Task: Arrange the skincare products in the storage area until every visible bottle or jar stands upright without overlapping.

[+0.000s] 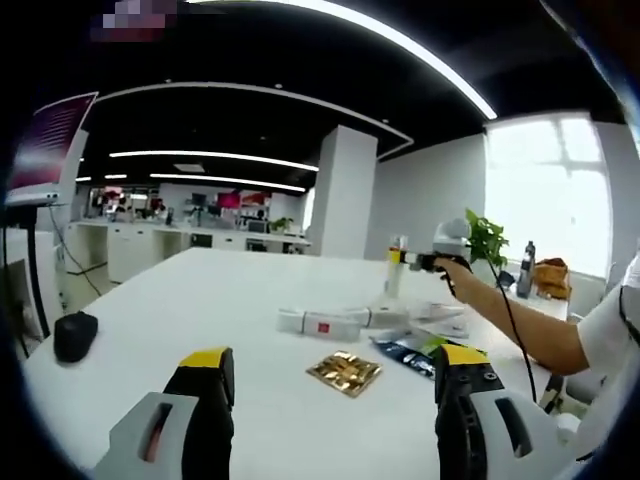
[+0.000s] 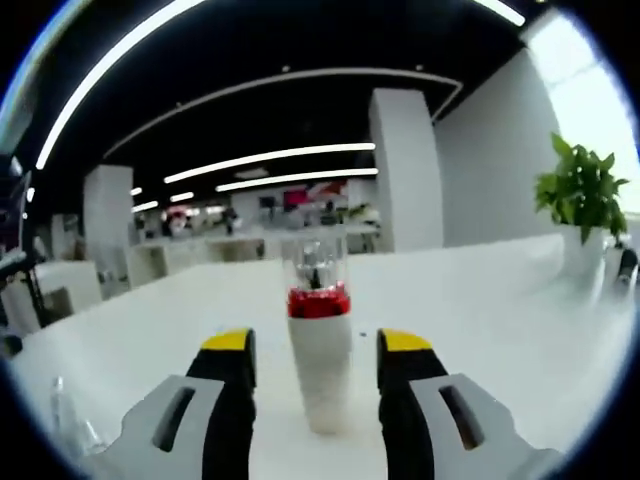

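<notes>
White bottle, clear-capped, upright between the right gripper's spread jaws; left gripper jaws spread.

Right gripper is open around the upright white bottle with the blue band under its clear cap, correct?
Not quite: the band is red, not blue. The right gripper view shows the right gripper open, jaws either side of the upright white bottle, not touching it, its clear cap above the red band.

Window glare, soft fisheye edges
</notes>
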